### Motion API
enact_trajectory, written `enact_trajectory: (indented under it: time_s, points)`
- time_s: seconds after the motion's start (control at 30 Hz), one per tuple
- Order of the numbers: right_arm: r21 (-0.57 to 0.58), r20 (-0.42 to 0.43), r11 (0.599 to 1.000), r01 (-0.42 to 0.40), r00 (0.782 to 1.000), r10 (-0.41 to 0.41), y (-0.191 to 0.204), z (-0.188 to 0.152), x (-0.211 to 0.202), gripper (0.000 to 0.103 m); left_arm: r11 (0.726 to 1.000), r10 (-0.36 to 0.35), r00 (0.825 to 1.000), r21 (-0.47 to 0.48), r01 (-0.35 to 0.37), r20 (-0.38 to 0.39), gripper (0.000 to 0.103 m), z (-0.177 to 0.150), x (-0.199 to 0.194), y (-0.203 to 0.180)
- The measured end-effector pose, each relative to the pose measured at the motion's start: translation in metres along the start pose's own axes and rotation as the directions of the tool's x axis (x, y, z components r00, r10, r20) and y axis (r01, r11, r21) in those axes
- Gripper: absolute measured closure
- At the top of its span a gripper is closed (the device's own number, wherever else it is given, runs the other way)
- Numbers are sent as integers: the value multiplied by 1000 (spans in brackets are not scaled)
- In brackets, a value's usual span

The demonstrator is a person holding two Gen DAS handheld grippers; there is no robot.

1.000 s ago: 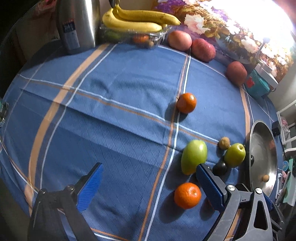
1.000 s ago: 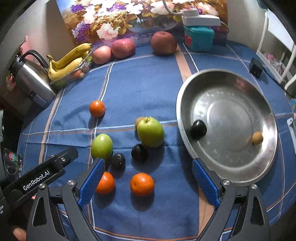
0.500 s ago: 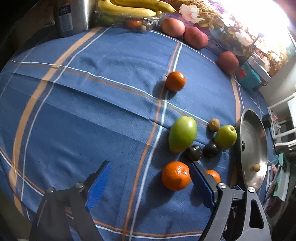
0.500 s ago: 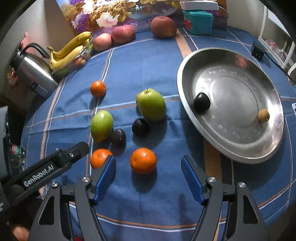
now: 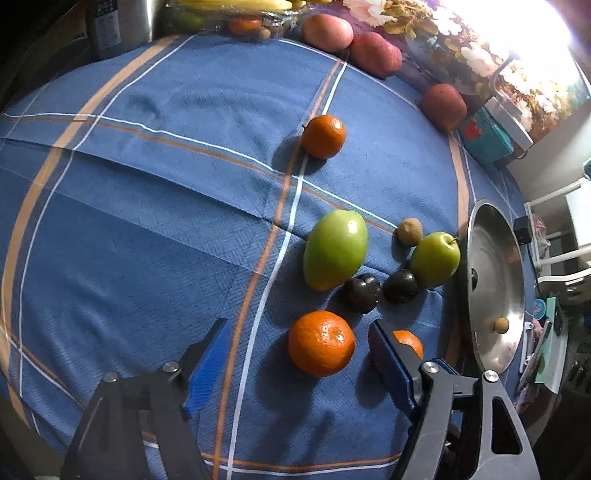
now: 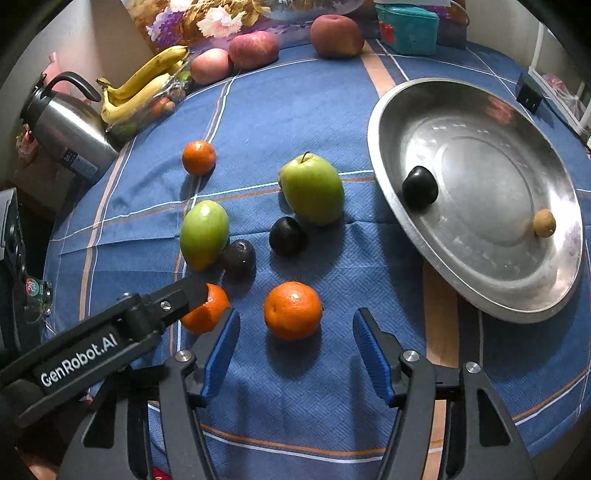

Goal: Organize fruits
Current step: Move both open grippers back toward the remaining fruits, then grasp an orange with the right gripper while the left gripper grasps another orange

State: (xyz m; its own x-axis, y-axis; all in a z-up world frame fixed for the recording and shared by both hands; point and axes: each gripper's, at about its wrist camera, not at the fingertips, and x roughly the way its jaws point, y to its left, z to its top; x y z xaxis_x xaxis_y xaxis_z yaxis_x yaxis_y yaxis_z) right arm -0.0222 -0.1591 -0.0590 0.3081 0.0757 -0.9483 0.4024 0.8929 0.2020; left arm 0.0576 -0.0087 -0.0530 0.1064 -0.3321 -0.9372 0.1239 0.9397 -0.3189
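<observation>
Your left gripper has its fingers spread wide, and an orange sits on the surface between them, touching neither blue pad. In the right wrist view, this is the orange half hidden behind the left gripper's dark finger.

Your right gripper is spread as well, its fingers bracketing a second orange without contact. From the left wrist view, that orange peeks out behind the right-hand blue pad.

Just beyond the two oranges lie two dark plums, near each other. The left one touches an oblong green fruit; the right one sits just beside a green apple. A small brown fruit lies just behind that apple, seen from the left wrist. A third orange rests alone, further out on the blue striped cloth.

To the right sits the metal tray, holding a dark plum near its left wall and a small brown fruit toward its right side.

At the far edge, you have a steel kettle, bananas, three red apples and a teal box.
</observation>
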Motion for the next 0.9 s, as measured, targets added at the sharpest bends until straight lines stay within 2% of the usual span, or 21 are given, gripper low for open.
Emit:
enact_trajectory:
  time_s: [0.47, 0.67, 0.77, 0.9]
  points:
    - [-6, -24, 1000, -6, 1000, 6, 6, 7, 17, 39, 1000, 25, 999, -18, -25, -22, 30, 11, 19, -6]
    - [17, -31, 1000, -11, 999, 11, -3, 9, 20, 39, 999, -31, 999, -14, 31, -37, 49, 8, 19, -9]
    - [16, -32, 1000, -13, 999, 13, -5, 9, 20, 48, 997, -71, 996, -15, 71, -52, 62, 6, 21, -15]
    - [12, -39, 1000, -22, 999, 23, -5, 7, 20, 62, 997, -77, 996, -10, 76, -46, 62, 6, 21, -20]
